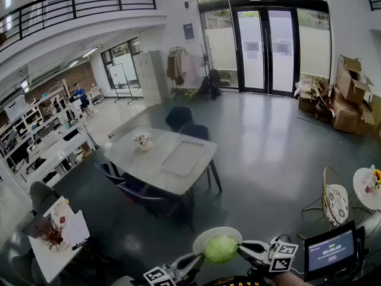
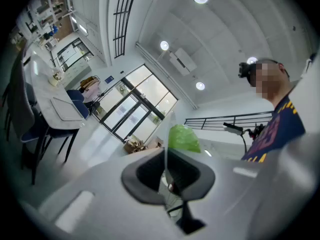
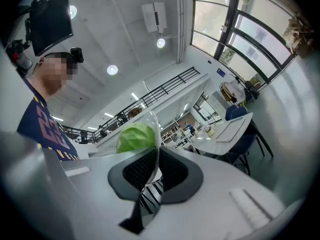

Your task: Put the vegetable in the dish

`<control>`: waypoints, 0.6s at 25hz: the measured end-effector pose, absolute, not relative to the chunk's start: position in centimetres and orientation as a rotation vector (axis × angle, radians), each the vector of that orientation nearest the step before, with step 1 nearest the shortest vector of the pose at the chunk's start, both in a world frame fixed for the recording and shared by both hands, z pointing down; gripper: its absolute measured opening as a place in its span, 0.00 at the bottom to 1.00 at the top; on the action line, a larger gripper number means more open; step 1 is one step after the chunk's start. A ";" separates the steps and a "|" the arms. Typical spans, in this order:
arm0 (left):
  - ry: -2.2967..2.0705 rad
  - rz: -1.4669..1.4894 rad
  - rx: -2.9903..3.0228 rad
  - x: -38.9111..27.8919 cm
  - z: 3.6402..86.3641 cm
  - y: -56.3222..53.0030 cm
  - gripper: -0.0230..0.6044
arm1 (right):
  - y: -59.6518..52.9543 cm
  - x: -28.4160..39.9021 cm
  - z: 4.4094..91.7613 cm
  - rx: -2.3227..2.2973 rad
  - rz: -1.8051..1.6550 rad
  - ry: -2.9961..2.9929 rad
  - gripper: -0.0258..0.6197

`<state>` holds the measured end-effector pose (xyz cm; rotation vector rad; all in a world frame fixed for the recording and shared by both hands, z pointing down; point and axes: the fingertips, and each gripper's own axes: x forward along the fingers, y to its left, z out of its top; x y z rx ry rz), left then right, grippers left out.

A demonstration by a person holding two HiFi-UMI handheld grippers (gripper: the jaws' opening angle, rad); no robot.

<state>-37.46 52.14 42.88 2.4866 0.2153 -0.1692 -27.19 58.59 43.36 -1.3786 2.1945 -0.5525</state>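
The left hand-held gripper (image 1: 199,258) has its jaws pressed together on the thin rim of the dish (image 1: 208,235), which its own view shows edge-on as a pale sliver running between the dark pads (image 2: 150,171). The right hand-held gripper (image 1: 241,248) is clamped the same way on the opposite rim, with its pads (image 3: 172,171) closed on the translucent edge (image 3: 152,122). The white dish hangs in the air between the two, at the near edge of the head view and above the grey floor (image 1: 268,159).

The vegetable (image 1: 221,249), a round pale-green cabbage-like head, lies in the dish. It shows just past the jaws in the left gripper view (image 2: 184,138) and left of the rim in the right gripper view (image 3: 135,136).

To the near right stands a dark screen (image 1: 330,250). Farther off, a pale desk (image 1: 149,171) carries a flat tray (image 1: 183,157) and a small flower pot (image 1: 143,142), with dark chairs (image 1: 178,117) around it. Cardboard boxes (image 1: 348,94) are piled far right beside the glass doors (image 1: 266,49).
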 end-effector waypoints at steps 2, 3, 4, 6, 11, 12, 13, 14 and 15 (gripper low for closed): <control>0.210 -0.176 2.482 -37.4 42.9 52.1 0.06 | 58.5 -27.1 43.4 -1.375 -0.554 2.200 0.09; 0.208 -0.179 2.481 -37.3 42.9 52.0 0.06 | 58.4 -27.0 43.5 -1.373 -0.555 2.204 0.09; 0.205 -0.181 2.480 -37.3 42.9 52.0 0.06 | 58.4 -26.9 43.4 -1.370 -0.556 2.206 0.09; 0.203 -0.183 2.478 -37.3 42.8 52.1 0.06 | 58.5 -26.9 43.4 -1.363 -0.559 2.210 0.09; 0.199 -0.172 2.477 -37.4 43.2 52.6 0.06 | 59.0 -27.0 43.7 -1.359 -0.568 2.206 0.09; 0.198 -0.169 2.477 -37.4 43.3 52.6 0.06 | 59.1 -27.0 43.8 -1.357 -0.569 2.205 0.09; 0.199 -0.166 2.477 -37.3 43.4 52.7 0.06 | 59.2 -27.0 43.9 -1.355 -0.569 2.204 0.09; 0.199 -0.165 2.476 -37.3 43.5 52.8 0.06 | 59.2 -27.0 44.0 -1.352 -0.570 2.201 0.09; 0.200 -0.164 2.475 -37.3 43.6 52.8 0.06 | 59.3 -27.0 44.1 -1.350 -0.570 2.198 0.09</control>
